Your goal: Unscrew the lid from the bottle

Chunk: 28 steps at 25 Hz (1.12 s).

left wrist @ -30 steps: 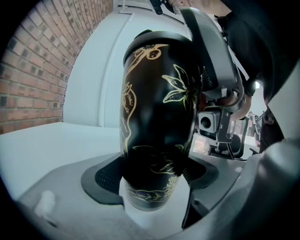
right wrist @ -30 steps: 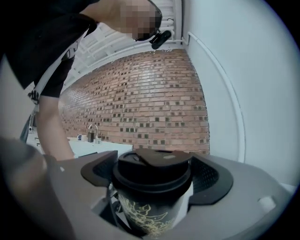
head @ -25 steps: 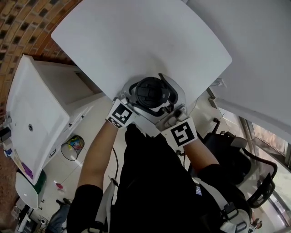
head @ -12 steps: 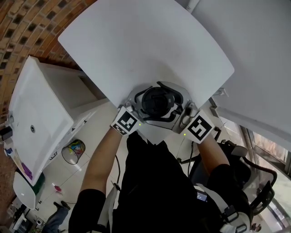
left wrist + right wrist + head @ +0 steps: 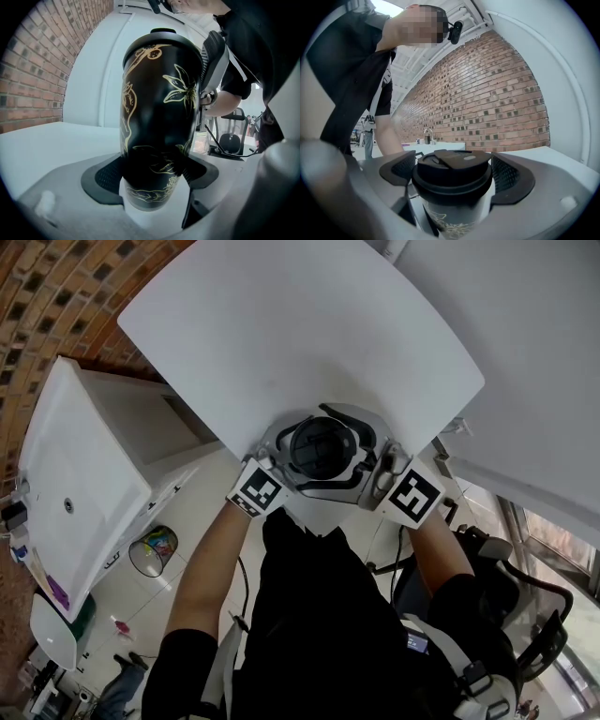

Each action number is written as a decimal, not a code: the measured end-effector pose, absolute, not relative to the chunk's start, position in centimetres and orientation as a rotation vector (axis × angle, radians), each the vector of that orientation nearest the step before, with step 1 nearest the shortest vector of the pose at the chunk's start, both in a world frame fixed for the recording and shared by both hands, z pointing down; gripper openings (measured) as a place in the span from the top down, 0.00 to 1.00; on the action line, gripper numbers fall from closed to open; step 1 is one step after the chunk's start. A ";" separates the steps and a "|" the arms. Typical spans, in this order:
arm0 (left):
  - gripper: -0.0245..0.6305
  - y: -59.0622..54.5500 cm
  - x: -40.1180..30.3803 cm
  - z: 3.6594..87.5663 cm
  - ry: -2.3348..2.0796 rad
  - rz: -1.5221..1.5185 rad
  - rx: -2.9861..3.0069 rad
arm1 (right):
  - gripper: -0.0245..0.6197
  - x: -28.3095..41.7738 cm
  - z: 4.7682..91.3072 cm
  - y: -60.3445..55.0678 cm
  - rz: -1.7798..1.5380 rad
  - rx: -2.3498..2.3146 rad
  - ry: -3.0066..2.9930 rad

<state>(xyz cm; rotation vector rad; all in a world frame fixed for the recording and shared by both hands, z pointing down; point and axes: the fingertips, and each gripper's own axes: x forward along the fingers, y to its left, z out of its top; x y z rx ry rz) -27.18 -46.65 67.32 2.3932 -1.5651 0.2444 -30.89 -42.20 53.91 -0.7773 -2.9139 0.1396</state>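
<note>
Starting at your far left, a brick wall point(image 5: 56, 287) runs behind a white cabinet point(image 5: 75, 484), and a bin point(image 5: 150, 549) of coloured scraps stands on the floor below it. Your left forearm point(image 5: 211, 563) reaches up to the near edge of the white counter point(image 5: 281, 334). There the left gripper point(image 5: 151, 180) has its jaws closed round the lower body of the bottle point(image 5: 159, 103), with both dark pads pressed to its sides. The left cube point(image 5: 260, 491) shows a black-and-white square marker.

The bottle stands upright on the counter close to that near edge, between your two grippers. It is black, drawn over with gold line flowers and leaves. A band of gold ornament low on its body is too blurred to read as letters. The black lid point(image 5: 452, 171) sits on the bottle's mouth, with a raised tab across its top.

To the right, your right gripper point(image 5: 453, 177) comes in higher than the left one. Its jaws pinch the lid by its rim, one dark pad on each side. The right cube point(image 5: 413, 496) carries a square marker with a different pattern. Farther right, past the counter's edge, a black chair point(image 5: 525, 596) stands on the floor.
</note>
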 end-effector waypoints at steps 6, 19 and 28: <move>0.38 -46.6 -27.2 67.3 -1.564 0.247 2.393 | 0.18 -30.9 52.7 -43.7 0.193 -0.373 -3.071; 0.38 -46.7 -27.1 67.2 -1.562 0.241 2.392 | 0.24 -31.8 53.7 -43.6 0.048 0.023 -3.055; 0.38 -46.6 -27.2 67.3 -1.563 0.244 2.393 | 0.22 -31.5 54.4 -42.6 0.047 -0.354 -2.995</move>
